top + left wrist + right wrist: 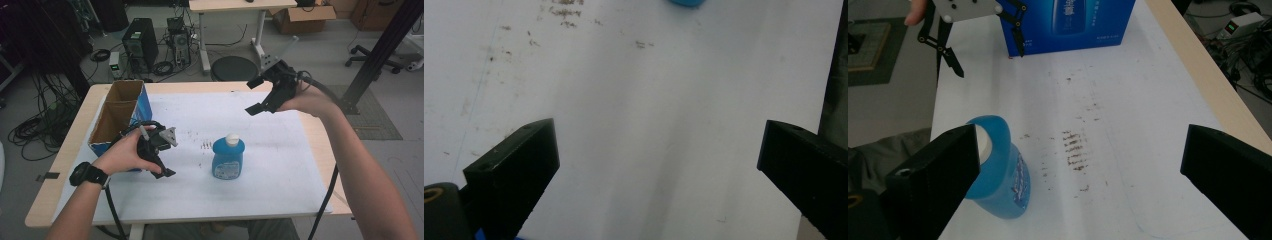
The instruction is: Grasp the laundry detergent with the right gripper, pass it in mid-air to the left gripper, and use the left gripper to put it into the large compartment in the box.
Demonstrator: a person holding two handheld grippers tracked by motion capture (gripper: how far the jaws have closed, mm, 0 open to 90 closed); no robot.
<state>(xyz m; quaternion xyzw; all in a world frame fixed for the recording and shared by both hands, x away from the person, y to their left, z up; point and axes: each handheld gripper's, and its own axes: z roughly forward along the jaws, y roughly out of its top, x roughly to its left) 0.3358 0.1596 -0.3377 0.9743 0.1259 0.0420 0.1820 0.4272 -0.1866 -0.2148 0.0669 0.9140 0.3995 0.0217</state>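
Bottle (228, 159) of blue liquid stands upright near the middle of my table (280, 165), white cap up, well clear of the cardboard box (119, 114) at the left. My right gripper (258, 95) hangs above the far side, jaws wide, empty. My left gripper (161, 160) sits beside the box, jaws also wide, empty.

Even, soft overhead light whitens the bench (280, 165) (faint shadows only); both gripper views look slightly soft, with near jaws blurred.
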